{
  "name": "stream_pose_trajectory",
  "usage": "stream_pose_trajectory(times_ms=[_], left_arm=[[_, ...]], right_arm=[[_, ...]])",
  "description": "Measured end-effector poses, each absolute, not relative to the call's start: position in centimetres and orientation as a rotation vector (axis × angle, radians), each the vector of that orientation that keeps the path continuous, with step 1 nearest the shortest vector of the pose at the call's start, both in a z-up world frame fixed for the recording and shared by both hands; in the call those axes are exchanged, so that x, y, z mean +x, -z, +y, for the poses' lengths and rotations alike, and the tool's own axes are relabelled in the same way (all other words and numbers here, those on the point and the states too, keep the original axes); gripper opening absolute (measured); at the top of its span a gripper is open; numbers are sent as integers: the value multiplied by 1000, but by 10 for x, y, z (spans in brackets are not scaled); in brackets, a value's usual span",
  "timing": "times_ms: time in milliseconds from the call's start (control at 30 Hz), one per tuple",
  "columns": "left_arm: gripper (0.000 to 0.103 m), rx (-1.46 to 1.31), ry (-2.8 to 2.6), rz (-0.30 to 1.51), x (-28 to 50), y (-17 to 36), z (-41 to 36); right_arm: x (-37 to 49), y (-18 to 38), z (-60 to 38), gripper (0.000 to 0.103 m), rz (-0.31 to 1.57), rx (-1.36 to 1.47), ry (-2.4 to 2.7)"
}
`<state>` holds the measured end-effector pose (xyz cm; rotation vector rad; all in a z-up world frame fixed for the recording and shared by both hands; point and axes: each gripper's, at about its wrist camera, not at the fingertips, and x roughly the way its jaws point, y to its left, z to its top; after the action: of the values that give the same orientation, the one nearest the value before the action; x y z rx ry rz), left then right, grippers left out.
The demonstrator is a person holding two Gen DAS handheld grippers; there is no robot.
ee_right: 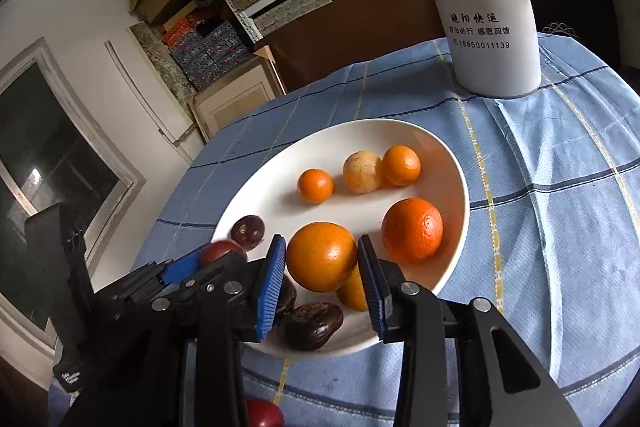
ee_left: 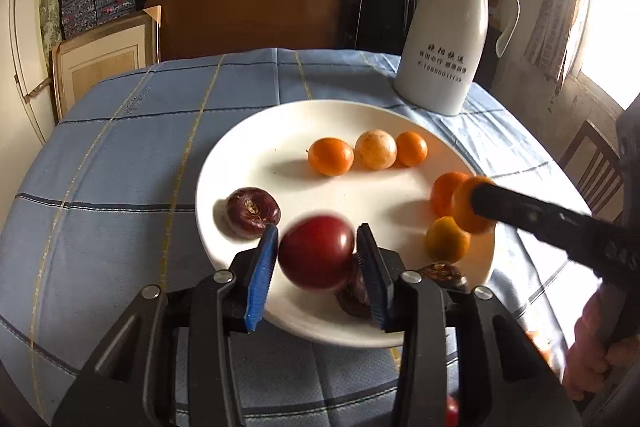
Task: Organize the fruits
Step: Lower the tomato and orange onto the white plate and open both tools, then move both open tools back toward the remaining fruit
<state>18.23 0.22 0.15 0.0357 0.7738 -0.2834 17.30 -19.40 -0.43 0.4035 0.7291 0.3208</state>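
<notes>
Sitting seemingly between fingers [ee_right: 273, 279]: orange [ee_right: 321, 255].

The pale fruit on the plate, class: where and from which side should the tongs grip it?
Grip the pale fruit across its round middle from above, fingers front and back: oranges flank its left and right sides, the right one touching.
</notes>
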Motion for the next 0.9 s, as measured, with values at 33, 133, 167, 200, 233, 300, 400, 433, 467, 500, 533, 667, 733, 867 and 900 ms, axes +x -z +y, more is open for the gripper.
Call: stream_pose_trajectory(times_ms=[33,133,167,200,233,300,400,433,467,500,533,667,733,867,900], left_arm=[[56,46,278,773,182,0,3],[75,26,273,758,180,-4,9],[78,18,276,751,177,-6,10],[80,18,273,741,174,-8,11],[84,22,265,731,171,-10,13],[91,32,245,720,165,-9,16],[92,6,245,741,156,-3,23],[93,-5,246,748,153,-2,25],[93,-16,246,756,149,0,27],[93,-24,246,760,146,1,28],[93,-28,248,762,141,3,29],[94,-17,274,756,114,5,29],[95,-6,288,753,102,7,25],[98,38,323,752,81,11,14],[98,57,336,753,77,13,9]], right_arm=[[173,6,-196,43,727,408,-317],[170,4,-209,53,700,459,-316],[167,2,-213,54,686,473,-314],[164,1,-216,54,674,479,-314],[162,1,-219,54,667,480,-311],[155,4,-224,57,664,481,-294],[145,9,-232,62,668,494,-269],[140,11,-235,63,669,498,-262],[136,12,-238,63,669,499,-256],[129,14,-242,64,667,501,-246],[124,14,-245,66,663,503,-240],[93,19,-261,74,641,533,-209],[77,25,-270,77,635,564,-203],[58,36,-280,77,650,619,-227],[55,37,-281,77,649,626,-233]])
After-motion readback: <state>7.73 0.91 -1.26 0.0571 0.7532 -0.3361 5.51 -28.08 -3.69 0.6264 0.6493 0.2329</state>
